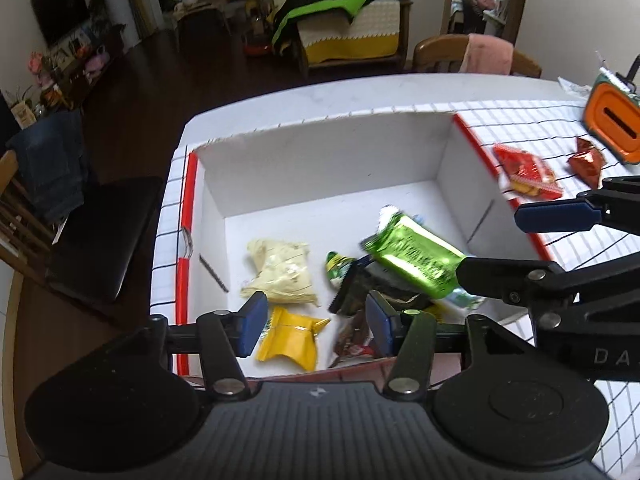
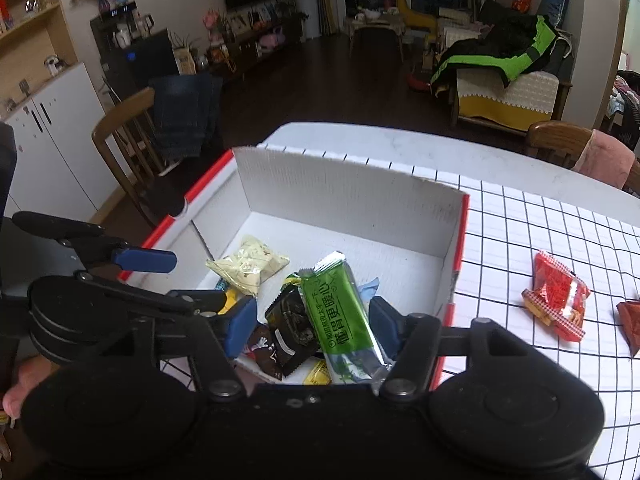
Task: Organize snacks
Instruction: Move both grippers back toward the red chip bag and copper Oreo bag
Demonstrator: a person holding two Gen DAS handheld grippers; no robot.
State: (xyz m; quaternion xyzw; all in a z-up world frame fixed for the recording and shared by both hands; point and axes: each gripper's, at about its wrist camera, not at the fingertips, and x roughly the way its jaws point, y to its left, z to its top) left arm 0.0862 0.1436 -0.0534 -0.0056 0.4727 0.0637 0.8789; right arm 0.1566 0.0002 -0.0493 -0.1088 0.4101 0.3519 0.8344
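A white cardboard box [image 1: 320, 160] with red edges stands on the checked tablecloth and holds several snack packets. A green packet [image 1: 416, 258] lies blurred on top of the pile, just off the right gripper's fingers; it also shows in the right wrist view [image 2: 340, 312]. A cream packet [image 1: 282, 272], a yellow packet [image 1: 290, 340] and a black packet [image 2: 290, 328] lie beside it. My left gripper [image 1: 316, 326] is open and empty above the box's near edge. My right gripper [image 2: 312, 326] is open above the box, with the green packet between its fingers, untouched.
Two red packets [image 2: 556, 300] [image 1: 586, 160] lie on the tablecloth [image 2: 540, 224] right of the box. An orange device [image 1: 612, 124] stands at the far right. Wooden chairs [image 2: 128, 148] stand around the table.
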